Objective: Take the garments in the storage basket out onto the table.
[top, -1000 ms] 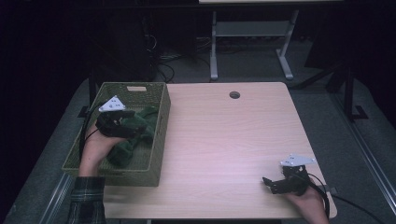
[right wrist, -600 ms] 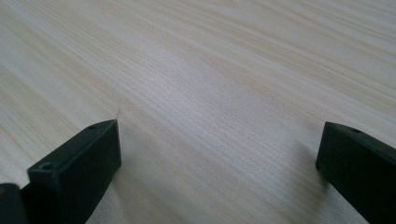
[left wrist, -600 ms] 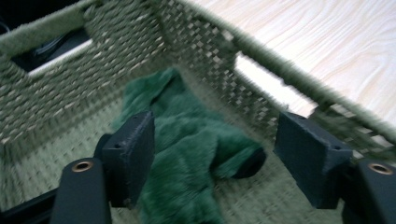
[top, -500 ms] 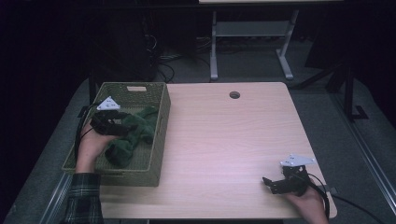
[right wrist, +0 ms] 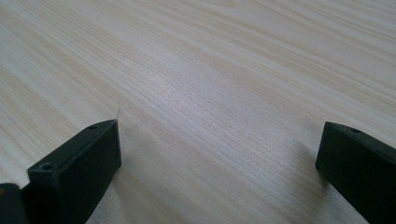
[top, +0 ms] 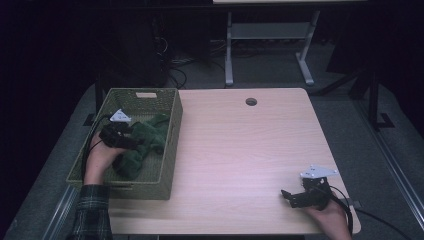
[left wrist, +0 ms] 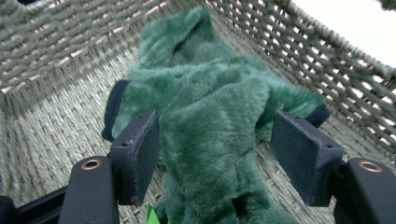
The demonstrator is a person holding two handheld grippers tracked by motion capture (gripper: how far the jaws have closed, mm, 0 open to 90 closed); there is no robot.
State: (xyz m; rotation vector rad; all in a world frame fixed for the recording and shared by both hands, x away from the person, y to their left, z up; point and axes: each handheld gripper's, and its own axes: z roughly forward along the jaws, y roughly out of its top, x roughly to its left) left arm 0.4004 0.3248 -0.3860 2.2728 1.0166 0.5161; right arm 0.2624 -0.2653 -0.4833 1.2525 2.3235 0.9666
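Inside the woven basket at the table's left edge lies the green plush toy, directly between the left gripper's jaws. Those jaws have just been closing: one pad touches the fur on its side, the other stands just clear of the plush, so no grip yet. Toy's body runs ahead of the jaws toward the basket's far wall. Right gripper rests well apart, jaws spread wide over bare wood.

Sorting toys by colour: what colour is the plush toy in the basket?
Dark green plush toy, clearest in the left gripper view.
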